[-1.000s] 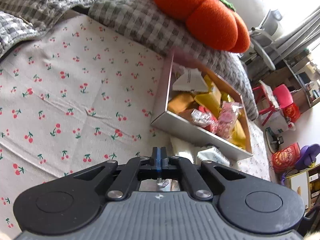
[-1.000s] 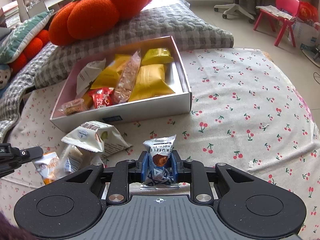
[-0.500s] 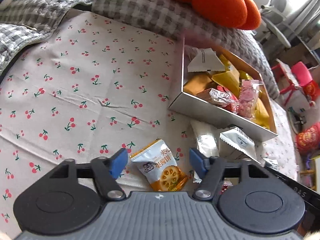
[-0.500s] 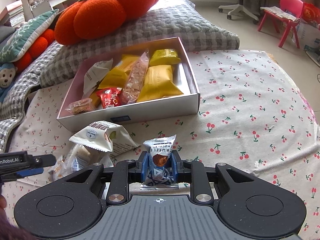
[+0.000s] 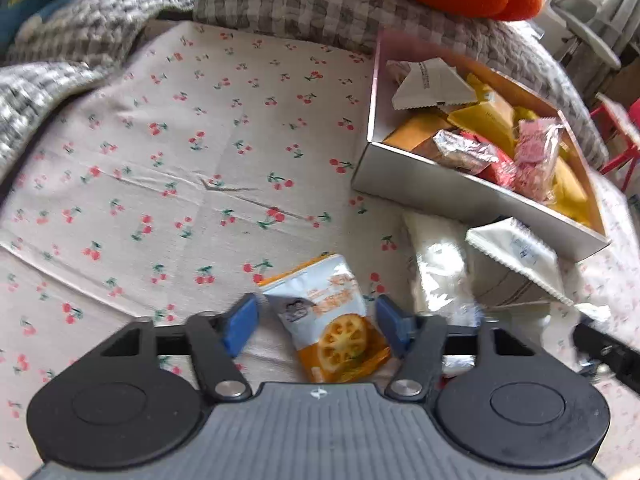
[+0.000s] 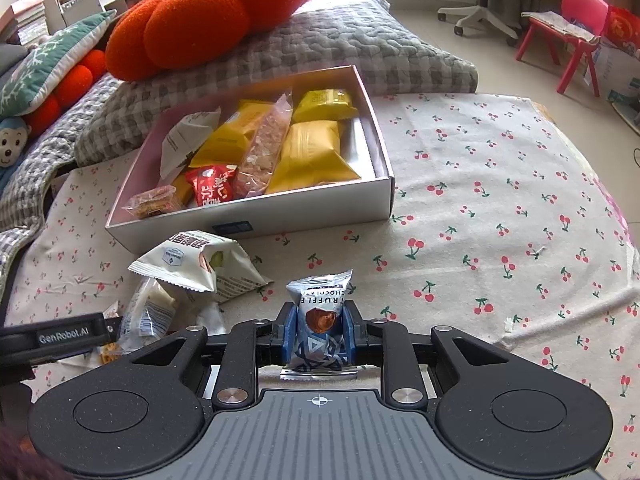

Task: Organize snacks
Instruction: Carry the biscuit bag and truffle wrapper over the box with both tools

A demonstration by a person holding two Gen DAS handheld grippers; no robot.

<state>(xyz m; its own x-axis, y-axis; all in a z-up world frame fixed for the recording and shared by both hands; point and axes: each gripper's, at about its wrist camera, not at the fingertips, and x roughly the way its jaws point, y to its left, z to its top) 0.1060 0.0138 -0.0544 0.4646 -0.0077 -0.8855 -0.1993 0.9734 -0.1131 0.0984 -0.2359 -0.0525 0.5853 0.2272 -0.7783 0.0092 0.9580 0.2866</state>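
An orange-and-white biscuit packet (image 5: 320, 300) lies on the cherry-print sheet between the blue pads of my left gripper (image 5: 316, 328). Its jaws are closing; the left pad (image 5: 240, 326) still stands off the packet. My right gripper (image 6: 319, 332) is shut on a blue-and-white truffle chocolate packet (image 6: 320, 304), held above the sheet. The open white box (image 6: 304, 220) holds several yellow, red and clear snack packets. In front of it lie a white packet (image 6: 192, 260) and a clear wrapped one (image 6: 148, 312). The left gripper's arm (image 6: 60, 336) shows at the right wrist view's left edge.
An orange pumpkin cushion (image 6: 208, 20) rests on a grey checked pillow (image 6: 340, 44) behind the box. A soft monkey toy (image 6: 12, 144) sits at far left. Beyond the bed's right edge stand a red chair (image 6: 576, 32) and an office chair (image 6: 484, 4).
My left gripper went from shut to open, tilted down over the biscuit packet, and its jaws then narrowed around it. The right gripper kept still with the chocolate packet.
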